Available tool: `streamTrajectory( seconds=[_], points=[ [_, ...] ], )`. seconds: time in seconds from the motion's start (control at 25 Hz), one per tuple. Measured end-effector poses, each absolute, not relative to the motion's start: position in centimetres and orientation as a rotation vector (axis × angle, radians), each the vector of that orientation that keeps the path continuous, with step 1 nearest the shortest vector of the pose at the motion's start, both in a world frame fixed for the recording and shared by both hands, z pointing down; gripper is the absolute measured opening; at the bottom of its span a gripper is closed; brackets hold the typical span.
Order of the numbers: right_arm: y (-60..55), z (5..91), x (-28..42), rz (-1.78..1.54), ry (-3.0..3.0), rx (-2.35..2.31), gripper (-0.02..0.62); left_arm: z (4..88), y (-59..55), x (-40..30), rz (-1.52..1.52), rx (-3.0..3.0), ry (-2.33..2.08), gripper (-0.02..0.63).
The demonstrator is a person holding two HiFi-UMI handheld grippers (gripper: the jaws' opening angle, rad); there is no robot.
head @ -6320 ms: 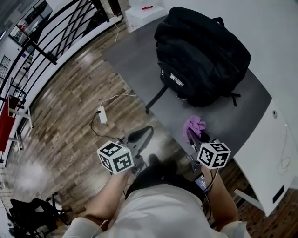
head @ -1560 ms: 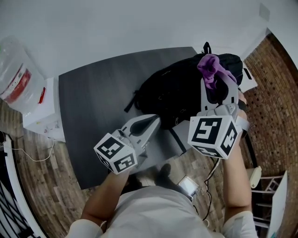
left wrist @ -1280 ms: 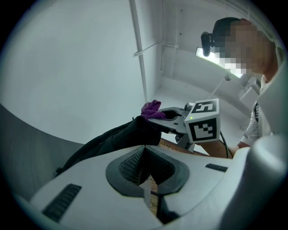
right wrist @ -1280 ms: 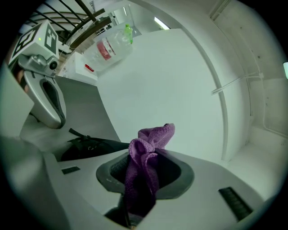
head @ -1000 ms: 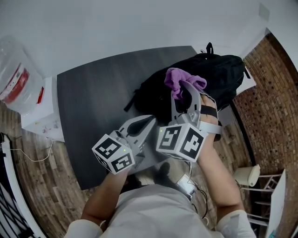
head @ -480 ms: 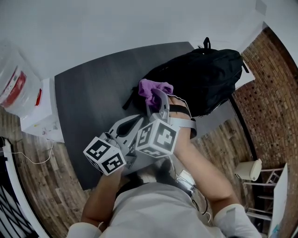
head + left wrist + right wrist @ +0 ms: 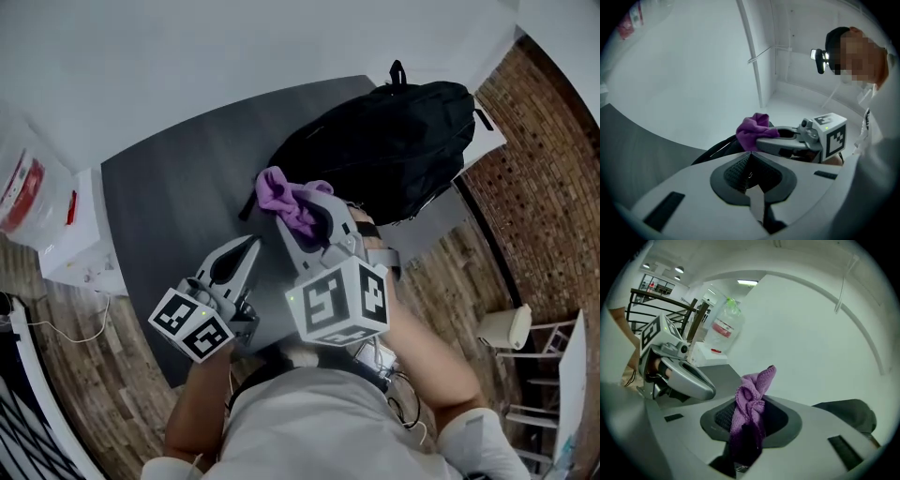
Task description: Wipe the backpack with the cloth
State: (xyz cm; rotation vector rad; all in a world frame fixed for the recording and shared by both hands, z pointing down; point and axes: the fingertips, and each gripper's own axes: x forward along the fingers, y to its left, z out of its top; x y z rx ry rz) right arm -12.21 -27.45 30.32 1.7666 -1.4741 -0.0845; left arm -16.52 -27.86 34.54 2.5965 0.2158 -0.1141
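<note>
Far left: clear water bottle (image 7: 21,183) with a red label, next to a white cabinet (image 7: 80,253) that stands just beside the table's left edge. Thin cable (image 7: 61,314) on the wood floor (image 7: 84,394) below them

Dark grey table (image 7: 169,183), left half bare

left gripper (image 7: 249,244): over the near part of the table, tip aimed up-frame toward the bag's left end. Jaws fully together, pads meeting, nothing between them. Clear of both cloth and bag

right gripper (image 7: 302,217): close beside the left one, on its right, also over the table's near half. Jaws clamped on the purple cloth (image 7: 289,197). The right gripper view shows the cloth pinched between the pads, with a bunched tuft sticking out past the tips and the rest hanging down in the gap

The cloth sits at the left end of the backpack (image 7: 384,150), about where the bag meets bare tabletop. Contact with the bag: can't tell from any view. In the left gripper view the cloth shows just above the bag's dark edge

Backpack: black, lying on the right half of the table, top handle toward the wall, a strap trailing off its left end onto the tabletop, right end at the table's far-right corner

Right of the table: brick-pattern floor (image 7: 534,206) with a white stool (image 7: 502,328) on it, well apart from the bag

Bottom centre: person's white shirt (image 7: 309,422)
</note>
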Motion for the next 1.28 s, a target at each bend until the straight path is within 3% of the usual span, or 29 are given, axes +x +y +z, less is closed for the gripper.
streamTrajectory(
  seconds=[0.64,0.8,1.28],
  points=[
    [-14.6,15.6,-0.6,-0.428,-0.837,2.095,0.121,31.3,-21.7,-11.9,-0.112,2.605,0.487,0.005],
    [-14.6,17.4,1.4,-0.414,-0.76,2.078,0.121,31.6,-21.3,-11.9,-0.093,2.603,0.501,0.004],
    [-17.0,23.2,-1.5,-0.454,-0.775,1.985,0.121,33.5,-22.3,-12.6,-0.056,2.588,0.457,0.005]
  ],
)
